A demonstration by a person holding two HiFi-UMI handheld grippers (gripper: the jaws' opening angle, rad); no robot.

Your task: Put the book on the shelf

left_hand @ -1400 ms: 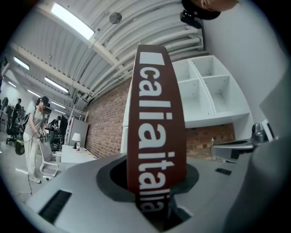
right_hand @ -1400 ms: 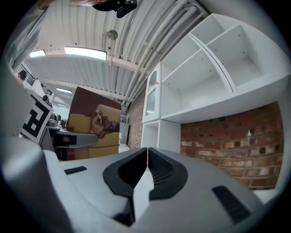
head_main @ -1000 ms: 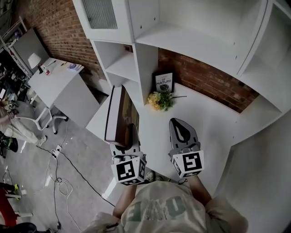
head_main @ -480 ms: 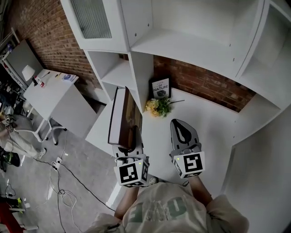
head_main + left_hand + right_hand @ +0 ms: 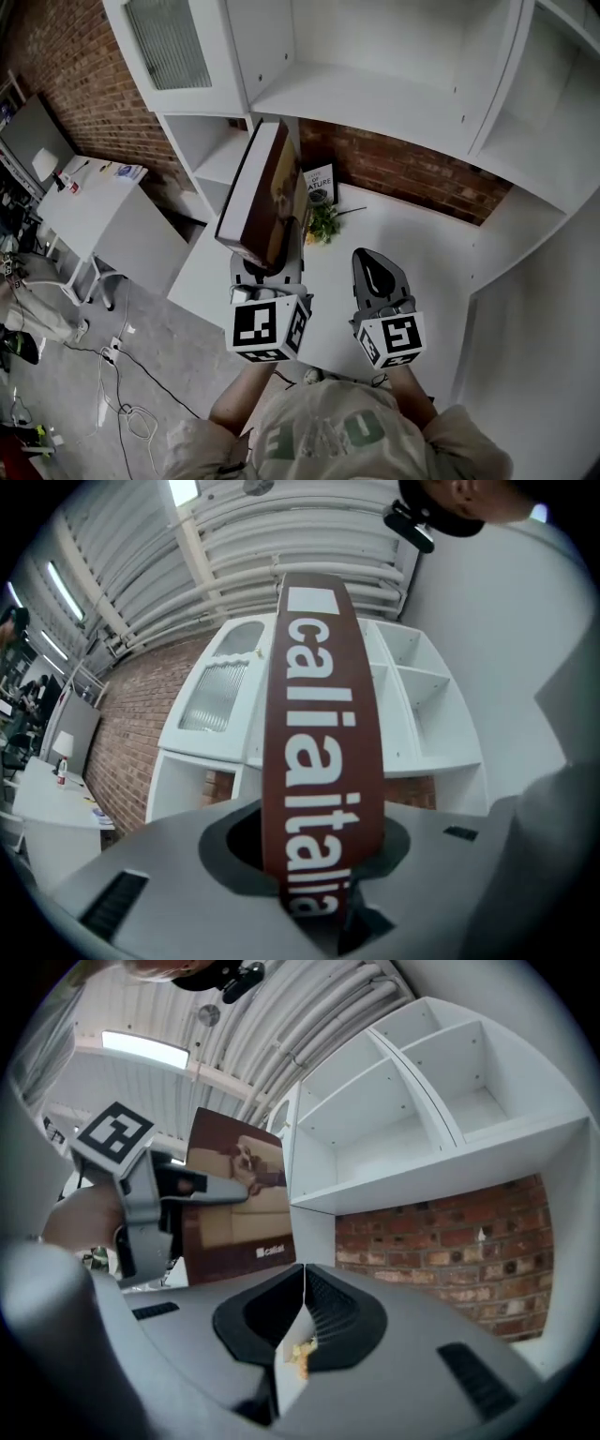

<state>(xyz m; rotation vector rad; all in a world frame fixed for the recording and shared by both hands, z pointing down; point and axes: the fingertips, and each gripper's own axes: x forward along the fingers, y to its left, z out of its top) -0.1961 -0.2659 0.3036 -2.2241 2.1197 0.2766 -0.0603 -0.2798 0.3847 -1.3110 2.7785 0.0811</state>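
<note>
The left gripper [image 5: 268, 269] is clamped on the lower end of the large brown hardcover book [image 5: 265, 192], whose spine faces that gripper's camera. It holds the book clear of the white desk [image 5: 412, 253], leaning toward the white shelf unit [image 5: 375, 94]. The right gripper [image 5: 377, 270] hangs beside it over the desk, jaws pressed together with nothing between them. The step in hand looks like the lift to a shelf opening. The book is tall and gripped at one end only, so it will probably want to swing; a firm squeeze, a slow wrist turn to bring it upright, and the free gripper steadying the far cover should help. The wide bay above the brick wall [image 5: 412, 173] seems to offer the most room. The cubby [image 5: 202, 150] to the left is narrower, and the frosted cabinet door [image 5: 169, 42] closes off the space above it. Watch the shelf board's front edge near the book's top corner, and keep above the small standing book [image 5: 320, 182] and yellow flowers [image 5: 323, 221] below
</note>
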